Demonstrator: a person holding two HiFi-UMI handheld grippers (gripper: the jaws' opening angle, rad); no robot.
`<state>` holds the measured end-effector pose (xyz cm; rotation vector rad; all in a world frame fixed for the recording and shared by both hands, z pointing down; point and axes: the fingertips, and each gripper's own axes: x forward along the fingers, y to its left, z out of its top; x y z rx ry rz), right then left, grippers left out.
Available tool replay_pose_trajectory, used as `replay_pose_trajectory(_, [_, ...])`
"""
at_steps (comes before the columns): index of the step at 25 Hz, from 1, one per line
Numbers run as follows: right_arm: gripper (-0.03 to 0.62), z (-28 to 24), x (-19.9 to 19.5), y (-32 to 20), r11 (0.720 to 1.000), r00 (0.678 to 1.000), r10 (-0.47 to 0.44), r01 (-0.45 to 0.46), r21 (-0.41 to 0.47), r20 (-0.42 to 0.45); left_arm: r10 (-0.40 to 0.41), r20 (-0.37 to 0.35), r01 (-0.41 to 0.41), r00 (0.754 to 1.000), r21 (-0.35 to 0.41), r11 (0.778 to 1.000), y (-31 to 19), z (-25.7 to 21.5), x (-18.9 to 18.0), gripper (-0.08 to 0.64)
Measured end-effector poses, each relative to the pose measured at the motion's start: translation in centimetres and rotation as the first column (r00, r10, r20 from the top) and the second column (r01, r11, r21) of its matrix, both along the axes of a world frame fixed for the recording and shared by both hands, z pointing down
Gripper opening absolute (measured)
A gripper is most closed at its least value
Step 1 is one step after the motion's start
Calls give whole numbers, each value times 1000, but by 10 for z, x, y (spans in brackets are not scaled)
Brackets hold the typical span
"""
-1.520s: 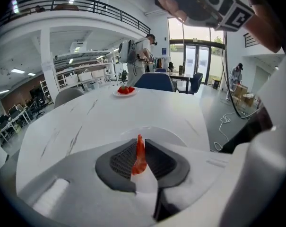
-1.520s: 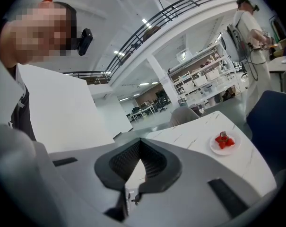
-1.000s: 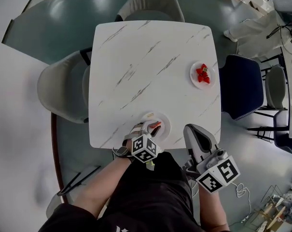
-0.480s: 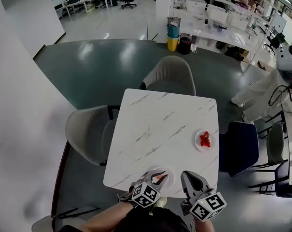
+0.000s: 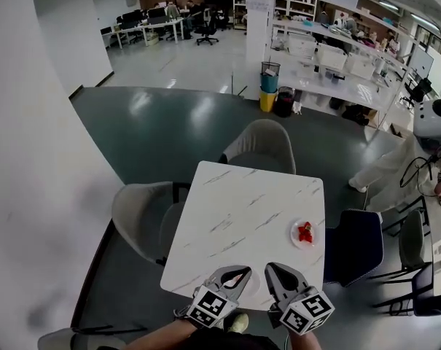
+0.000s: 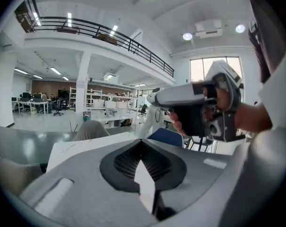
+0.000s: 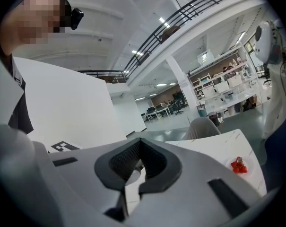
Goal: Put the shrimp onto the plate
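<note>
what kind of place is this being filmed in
Most likely a large open-plan office or lab hall: rows of desks with office chairs at the back, white workbenches loaded with boxes, and a railed mezzanine overhead.

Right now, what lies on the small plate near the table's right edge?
Red pieces, probably shrimp, lie on the plate; too small to count. They hide the plate's middle.

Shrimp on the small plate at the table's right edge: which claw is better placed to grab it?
Probably right. The shrimp sit on the table's right side, nearer the right claw; the left claw is by the near plate.
</note>
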<state>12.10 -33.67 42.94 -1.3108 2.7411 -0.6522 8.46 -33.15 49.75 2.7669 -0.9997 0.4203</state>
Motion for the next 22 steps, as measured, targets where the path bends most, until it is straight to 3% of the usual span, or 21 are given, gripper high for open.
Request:
replay_pose_trajectory(7, [2,-38,-12,12,995,999,-43,42,88,2,-92,-129,99,987,51,994,1,-78,-10,8])
replay_pose_trajectory(13, [2,-60,-22,19,990,998,-57,57,133,-5,-100,-176,118,979,93,989,9,-122,-14,8])
replay_pose_trajectory(22, [2,-69,-28,19,986,998,-54,59,156,-34,-82,-202,108,976,123,986,15,-143,-11,8])
